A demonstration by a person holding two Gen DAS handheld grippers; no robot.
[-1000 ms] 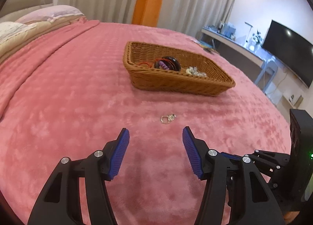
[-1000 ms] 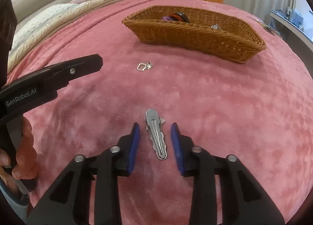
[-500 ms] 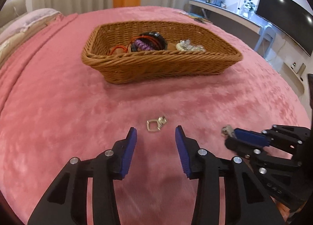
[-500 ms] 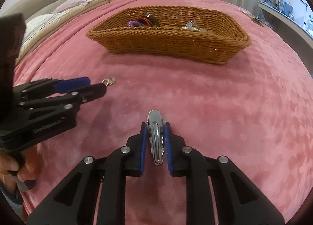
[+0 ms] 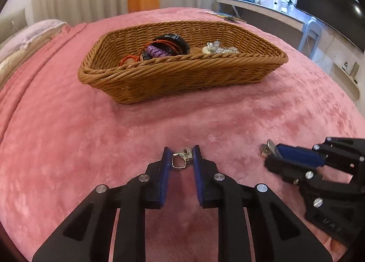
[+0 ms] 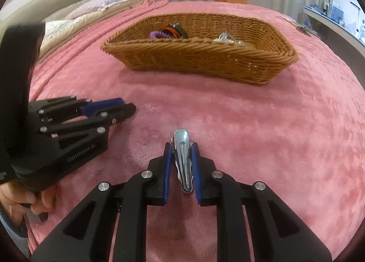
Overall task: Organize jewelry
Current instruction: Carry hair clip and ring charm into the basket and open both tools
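On the bed (image 5: 68, 148), the basket (image 5: 182, 79) sits behind both tools, holding coiled bands (image 5: 157, 51) left of a chain cluster (image 5: 220, 49); left tool (image 5: 181, 155), closing, straddles a ring charm (image 5: 180, 161), with the hair clip (image 6: 182, 159) between the right tool (image 6: 181, 159) pads.

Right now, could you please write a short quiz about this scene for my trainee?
1. True or false: the brown woven wicker basket stands on the pink plush blanket.
2. What is between the pads of the right hand-held gripper?
A. purple coil band
B. long silver metal hair clip
C. nothing
3. Fill in: the left hand-held gripper, closing, has a small silver square ___ between its pads.

Key:
1. True.
2. B, the long silver metal hair clip.
3. Ring: the small silver square ring.
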